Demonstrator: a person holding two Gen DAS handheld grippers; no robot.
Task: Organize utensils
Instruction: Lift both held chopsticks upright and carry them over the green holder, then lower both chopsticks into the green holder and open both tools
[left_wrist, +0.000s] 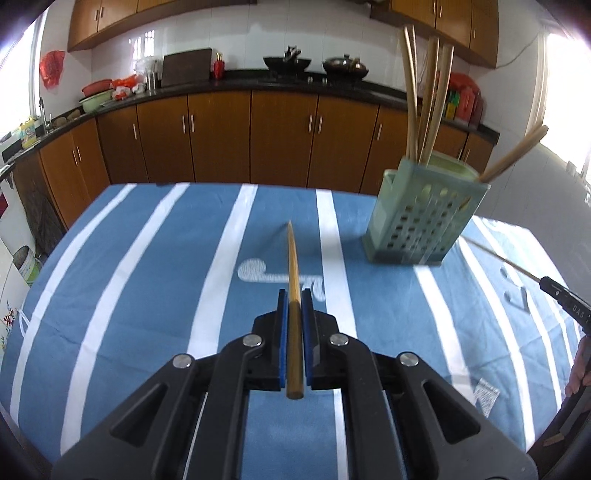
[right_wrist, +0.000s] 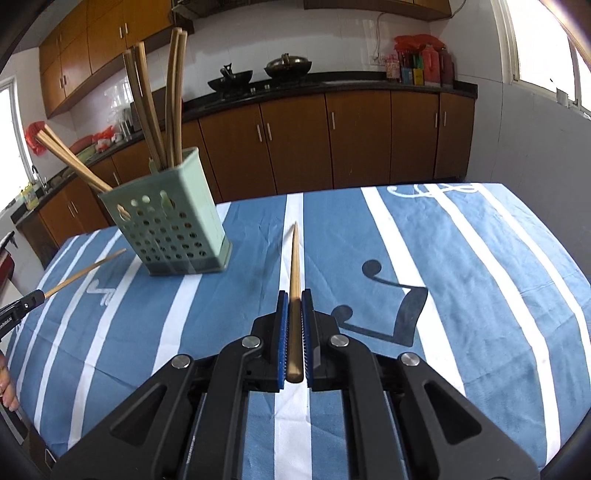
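Two letters, "DAS", show on the right gripper (left_wrist: 565, 302) body.

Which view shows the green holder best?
The right wrist view: the holder stands whole and fairly sharp, with all its chopsticks in frame. The left wrist view shows the same holder more blurred, towards the right side.

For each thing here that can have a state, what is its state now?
left gripper: shut on a chopstick
right gripper: shut on a chopstick
green holder: upright on the striped cloth, holds chopsticks
lower cabinet doors: closed
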